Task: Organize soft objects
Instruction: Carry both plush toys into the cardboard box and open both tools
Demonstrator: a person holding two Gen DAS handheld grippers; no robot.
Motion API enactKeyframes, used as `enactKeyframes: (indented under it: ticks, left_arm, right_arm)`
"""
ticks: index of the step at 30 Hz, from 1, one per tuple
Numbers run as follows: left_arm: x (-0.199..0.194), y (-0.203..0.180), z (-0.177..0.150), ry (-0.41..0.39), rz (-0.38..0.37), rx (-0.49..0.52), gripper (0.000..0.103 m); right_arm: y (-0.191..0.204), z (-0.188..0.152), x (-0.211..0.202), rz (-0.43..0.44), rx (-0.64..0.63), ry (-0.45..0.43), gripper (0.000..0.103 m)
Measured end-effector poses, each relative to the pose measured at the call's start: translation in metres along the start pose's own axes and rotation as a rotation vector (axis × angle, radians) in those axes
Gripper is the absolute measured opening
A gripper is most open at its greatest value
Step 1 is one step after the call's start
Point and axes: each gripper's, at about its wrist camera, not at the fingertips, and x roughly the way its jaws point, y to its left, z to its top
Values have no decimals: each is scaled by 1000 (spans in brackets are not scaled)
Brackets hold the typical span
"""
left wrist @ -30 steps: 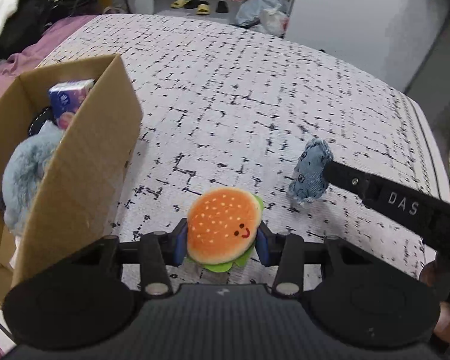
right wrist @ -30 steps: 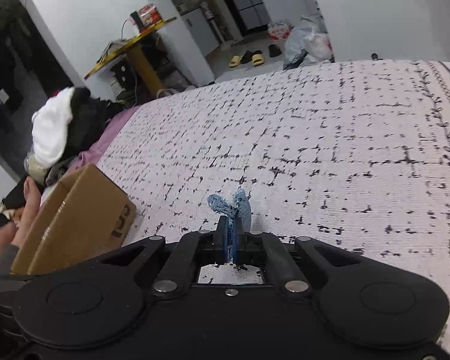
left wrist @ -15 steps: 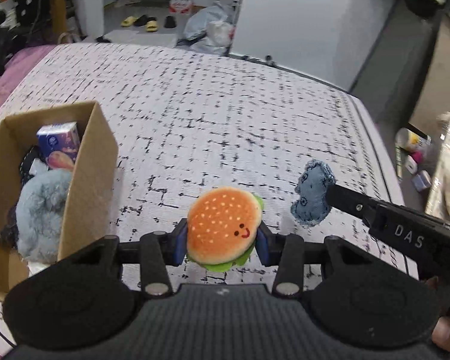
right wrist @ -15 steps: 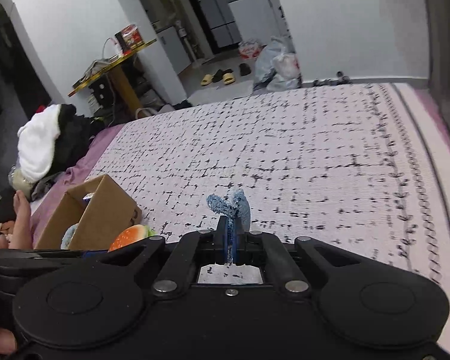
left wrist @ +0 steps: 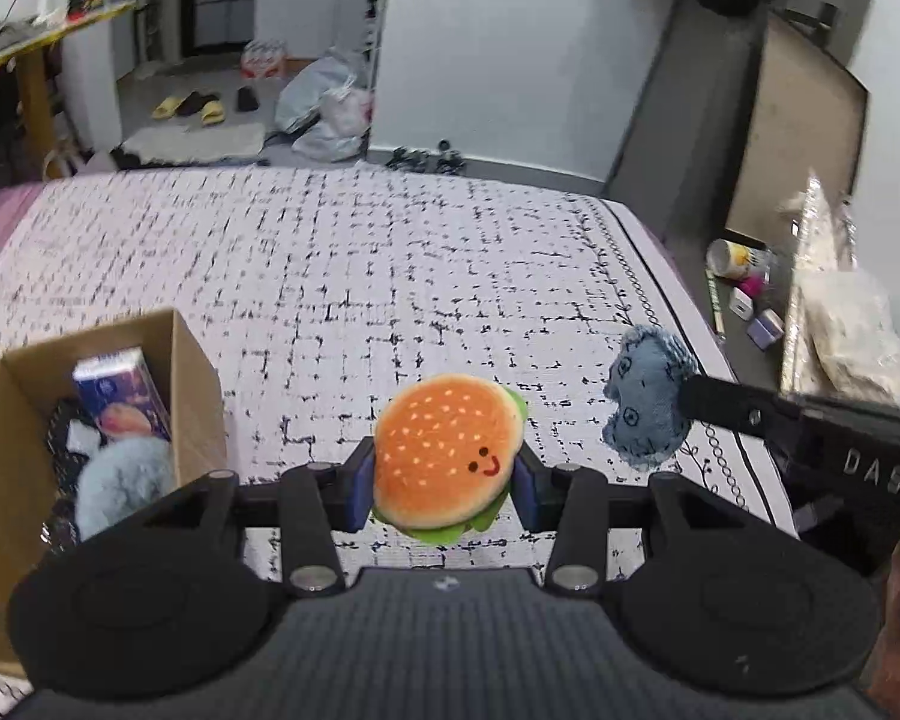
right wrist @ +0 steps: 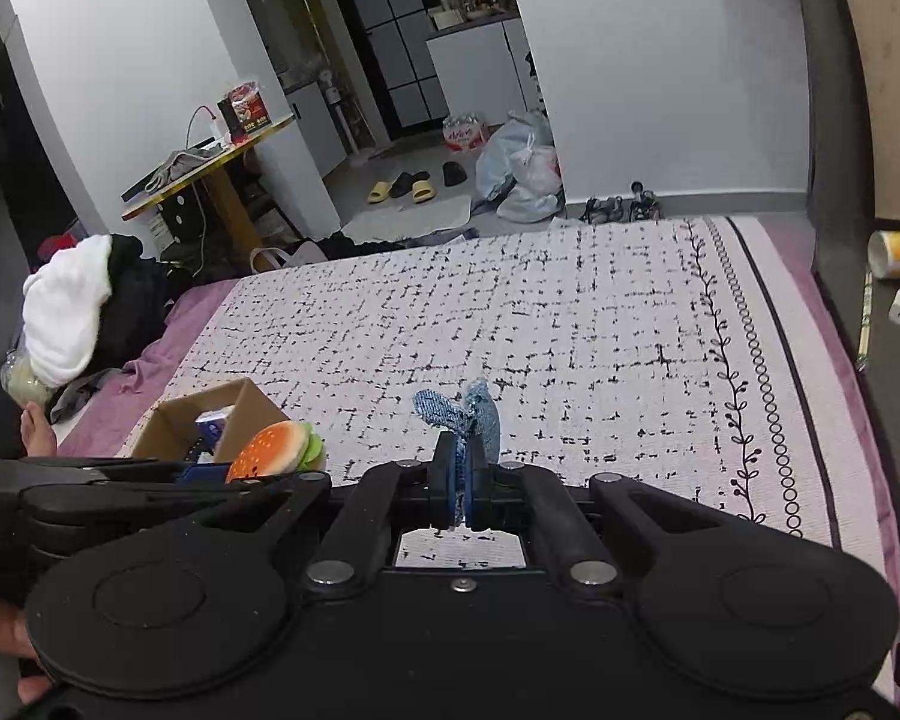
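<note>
Bedroom: I'm looking down at a bed with a white, black-flecked cover that fills most of both views; past its far edge is a floor with slippers and plastic bags.
Far left of the room: I see a yellow-edged desk and a heap of white and dark clothing beside the bed's left edge.
Cardboard box: it sits open near the bed's near-left corner; inside I can make out a blue tissue pack standing upright and a fluffy grey-blue plush in front of it.
Left gripper: my left claw is clamped on the burger plush, blue pads pressed to either side, smiling bun facing the camera, green felt showing below.
Burger plush position: held off the cover, just right of the box; from the right wrist it overlaps the box's near corner.
Right gripper: my right claw is squeezed tight on the denim toy, the pads nearly meeting around its thin edge.
Denim toy position: held over the bed's near-right part, close to the patterned border, right of the burger and apart from it.
Right edge: a low shelf alongside the bed carries a yellow cup and small bits I can't identify.
</note>
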Motion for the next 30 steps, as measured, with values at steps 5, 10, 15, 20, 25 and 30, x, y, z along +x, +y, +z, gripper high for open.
enactKeyframes:
  ticks: [5, 10, 15, 20, 25, 30]
  left_arm:
    - [-14, 8, -9, 1, -30, 43, 44]
    - [-26, 15, -15, -5, -80, 98, 44]
    - [-34, 32, -12, -25, -100, 92, 44]
    - [-45, 46, -11, -54, -107, 87, 44]
    - [-49, 62, -12, -61, -112, 73, 44]
    - [-54, 87, -12, -71, -97, 40, 44]
  right_arm:
    - [14, 1, -9, -13, 12, -22, 3]
    - [29, 0, -13, -19, 20, -28, 3]
    - [44, 1, -14, -22, 2, -32, 3]
    - [59, 6, -13, -12, -21, -28, 3]
    - [83, 10, -6, 13, -52, -22, 3]
    - [111, 13, 6, 42, -98, -5, 3]
